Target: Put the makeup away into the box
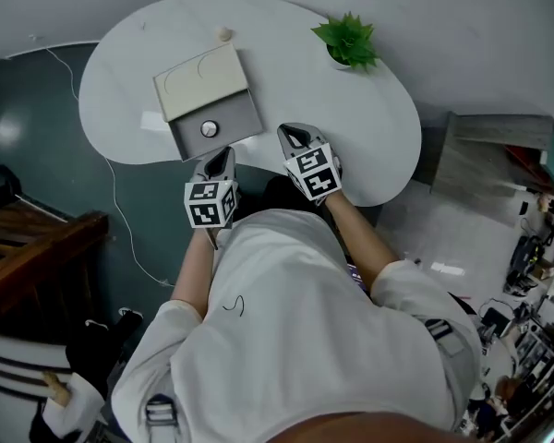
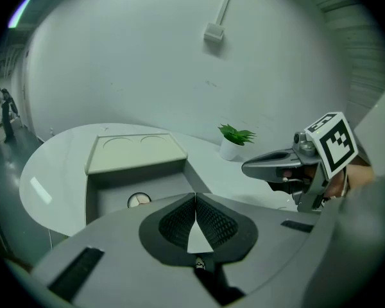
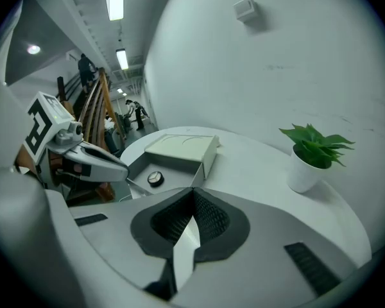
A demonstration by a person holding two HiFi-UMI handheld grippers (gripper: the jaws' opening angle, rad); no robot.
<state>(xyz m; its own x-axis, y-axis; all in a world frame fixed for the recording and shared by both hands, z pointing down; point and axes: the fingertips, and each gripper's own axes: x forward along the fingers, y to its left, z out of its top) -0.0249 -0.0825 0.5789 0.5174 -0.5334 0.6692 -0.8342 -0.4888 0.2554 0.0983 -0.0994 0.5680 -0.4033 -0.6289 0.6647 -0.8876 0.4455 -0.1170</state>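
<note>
A grey box [image 1: 243,116] lies open on the white table [image 1: 374,127], its cream lid [image 1: 201,81] folded back. One round makeup compact [image 1: 209,129] sits inside the box, and shows again in the left gripper view [image 2: 139,201] and the right gripper view [image 3: 155,178]. My left gripper [image 1: 225,153] hovers at the box's near edge, jaws shut with nothing in them [image 2: 195,196]. My right gripper [image 1: 292,130] hangs just right of the box over the table's near edge, jaws also shut and empty [image 3: 193,190].
A small potted plant [image 1: 349,40] stands at the table's far right. A little beige knob-like object [image 1: 224,34] rests behind the lid. The wall rises right behind the table. A dark floor and wooden furniture [image 1: 37,247] are to the left.
</note>
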